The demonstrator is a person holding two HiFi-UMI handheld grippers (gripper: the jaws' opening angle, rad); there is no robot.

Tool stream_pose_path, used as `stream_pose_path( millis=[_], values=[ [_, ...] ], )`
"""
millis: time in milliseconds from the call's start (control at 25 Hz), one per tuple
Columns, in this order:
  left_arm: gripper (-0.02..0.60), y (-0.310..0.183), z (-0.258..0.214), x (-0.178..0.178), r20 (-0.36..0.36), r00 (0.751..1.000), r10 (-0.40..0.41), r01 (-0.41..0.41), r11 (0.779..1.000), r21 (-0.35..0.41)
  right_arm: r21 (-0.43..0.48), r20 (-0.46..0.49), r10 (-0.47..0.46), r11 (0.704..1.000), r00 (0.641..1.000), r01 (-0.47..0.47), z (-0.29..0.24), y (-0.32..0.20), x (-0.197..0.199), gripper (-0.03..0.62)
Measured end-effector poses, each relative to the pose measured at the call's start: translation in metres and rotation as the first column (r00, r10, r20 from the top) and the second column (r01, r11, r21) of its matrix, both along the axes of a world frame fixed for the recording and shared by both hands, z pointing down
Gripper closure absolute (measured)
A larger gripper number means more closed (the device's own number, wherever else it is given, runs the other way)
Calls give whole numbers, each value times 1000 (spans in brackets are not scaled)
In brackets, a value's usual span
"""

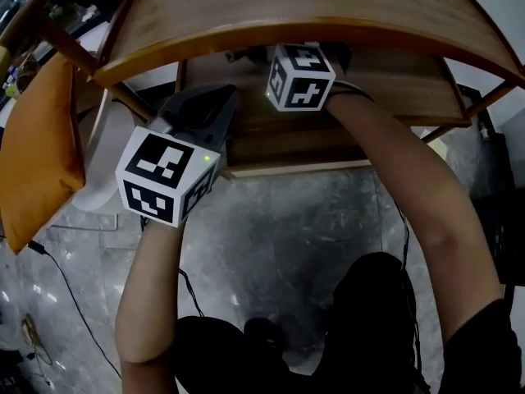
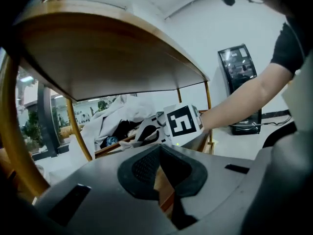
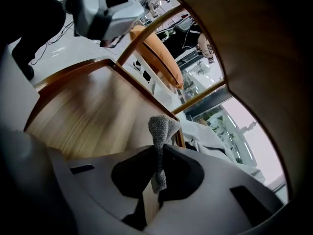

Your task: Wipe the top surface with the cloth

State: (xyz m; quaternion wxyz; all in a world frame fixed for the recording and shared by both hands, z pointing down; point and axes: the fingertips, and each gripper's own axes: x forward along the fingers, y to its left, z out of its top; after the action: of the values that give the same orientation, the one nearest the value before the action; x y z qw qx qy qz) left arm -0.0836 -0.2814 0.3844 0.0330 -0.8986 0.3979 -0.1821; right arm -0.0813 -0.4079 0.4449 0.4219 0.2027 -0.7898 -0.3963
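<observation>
The wooden table's curved top surface (image 1: 303, 6) spans the head view, and both grippers reach under it, above the lower shelf (image 1: 394, 89). My right gripper (image 3: 157, 175) is shut on a narrow fold of grey knitted cloth (image 3: 160, 131) that sticks up between its pads. Its marker cube (image 1: 299, 76) shows at the shelf's middle; the jaws are hidden beneath the top. My left gripper (image 2: 160, 168) is shut with nothing in it. It hangs at the shelf's front left (image 1: 205, 113). From the left gripper view, the right gripper (image 2: 149, 131) lies ahead over the shelf.
An orange cushion (image 1: 37, 146) leans at the left on a chair. White fabric (image 2: 110, 114) is heaped behind the shelf. Curved wooden legs (image 2: 78, 131) frame the table. A black unit (image 2: 239, 89) stands by the wall, and a cable (image 1: 70, 290) trails across the grey floor.
</observation>
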Motion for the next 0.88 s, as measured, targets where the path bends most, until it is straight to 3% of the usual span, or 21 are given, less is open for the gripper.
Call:
stream_pose_path(
  millis=[200,560,880],
  values=[
    [571,8,4,-24,-31,999,-30,29,999,-26,9,-63,-37,999,997,38,17,-10,-45,562],
    [571,10,13,-54,-63,996,-68,69,998,8,76,-73,-131,988,989,136,14,-14,-97,562],
    [571,7,27,-63,-85,993,-76,78,997,23,73,-106,-130,988,986,138,25,-17,-108,562]
  ],
)
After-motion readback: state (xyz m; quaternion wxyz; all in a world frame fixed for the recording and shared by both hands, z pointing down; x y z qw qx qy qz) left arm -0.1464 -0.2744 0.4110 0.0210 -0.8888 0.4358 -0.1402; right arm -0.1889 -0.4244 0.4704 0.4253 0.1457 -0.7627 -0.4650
